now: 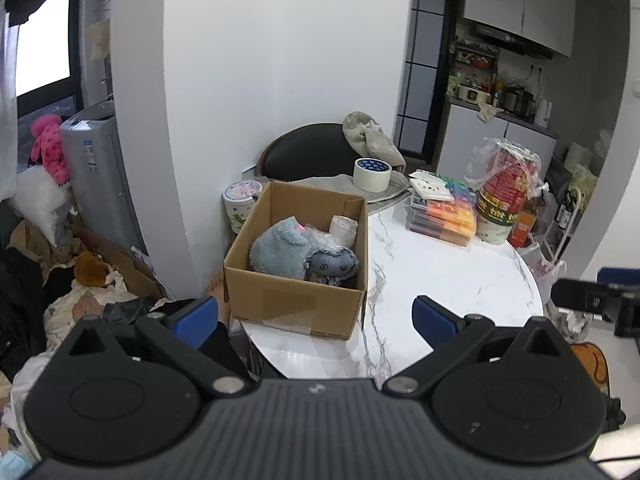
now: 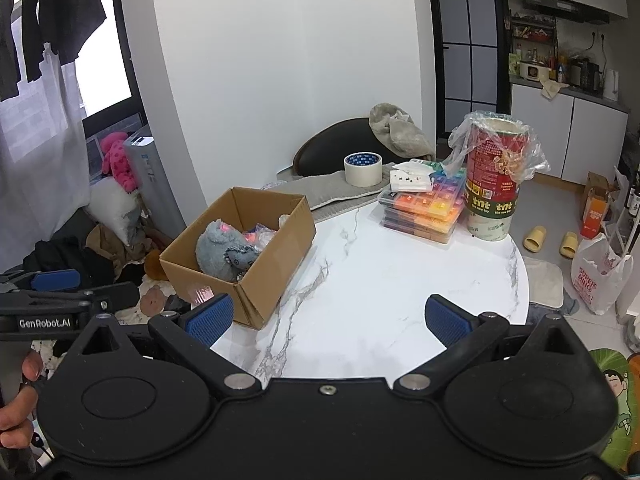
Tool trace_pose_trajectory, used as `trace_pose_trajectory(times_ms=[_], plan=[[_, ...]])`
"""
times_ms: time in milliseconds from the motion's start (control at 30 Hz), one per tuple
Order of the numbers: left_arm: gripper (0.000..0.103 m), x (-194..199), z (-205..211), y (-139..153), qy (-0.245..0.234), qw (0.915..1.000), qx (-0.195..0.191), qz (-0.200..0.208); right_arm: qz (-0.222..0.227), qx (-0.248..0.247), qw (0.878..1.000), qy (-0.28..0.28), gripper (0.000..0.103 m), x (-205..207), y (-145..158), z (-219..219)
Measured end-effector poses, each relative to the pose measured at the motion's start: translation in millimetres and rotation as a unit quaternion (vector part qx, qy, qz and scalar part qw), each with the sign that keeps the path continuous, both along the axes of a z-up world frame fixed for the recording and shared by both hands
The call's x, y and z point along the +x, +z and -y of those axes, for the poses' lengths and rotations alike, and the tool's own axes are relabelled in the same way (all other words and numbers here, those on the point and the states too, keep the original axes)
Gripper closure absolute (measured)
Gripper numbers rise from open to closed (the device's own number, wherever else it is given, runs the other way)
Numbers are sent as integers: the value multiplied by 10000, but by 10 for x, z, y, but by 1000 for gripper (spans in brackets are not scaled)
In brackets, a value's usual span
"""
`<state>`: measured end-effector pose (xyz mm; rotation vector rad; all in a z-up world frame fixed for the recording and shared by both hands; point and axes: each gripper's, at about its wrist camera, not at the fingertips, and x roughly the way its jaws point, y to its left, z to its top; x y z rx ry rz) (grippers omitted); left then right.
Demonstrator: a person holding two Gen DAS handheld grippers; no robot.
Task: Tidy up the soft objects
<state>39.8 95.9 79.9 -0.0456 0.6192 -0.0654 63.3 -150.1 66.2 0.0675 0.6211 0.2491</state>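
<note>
An open cardboard box (image 1: 296, 304) stands at the left edge of the white marble table (image 1: 440, 272). In it lie a fluffy grey-blue plush toy (image 1: 280, 248), a small denim plush (image 1: 332, 266) and a pale roll (image 1: 343, 229). The box (image 2: 272, 256) and grey plush (image 2: 218, 246) also show in the right wrist view. My left gripper (image 1: 314, 318) is open and empty, just in front of the box. My right gripper (image 2: 328, 316) is open and empty over the table's front edge, right of the box.
At the table's back stand a tape roll (image 1: 372, 174) on a grey cloth, a stack of colourful plastic cases (image 1: 444, 216) and a tall red canister in plastic wrap (image 1: 506, 192). A black chair (image 1: 308, 152) with a beige cloth stands behind. Clutter covers the floor at left.
</note>
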Motion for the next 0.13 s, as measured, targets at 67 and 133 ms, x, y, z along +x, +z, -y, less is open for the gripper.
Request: trace_pose_trajectory(times_ms=[67, 133], plan=[[1, 23, 8, -14, -26, 10000, 12, -10, -16, -13, 10000, 2, 0, 17, -10, -11], [1, 46, 41, -32, -23, 10000, 68, 2, -24, -13, 10000, 18, 0, 35, -22, -18]])
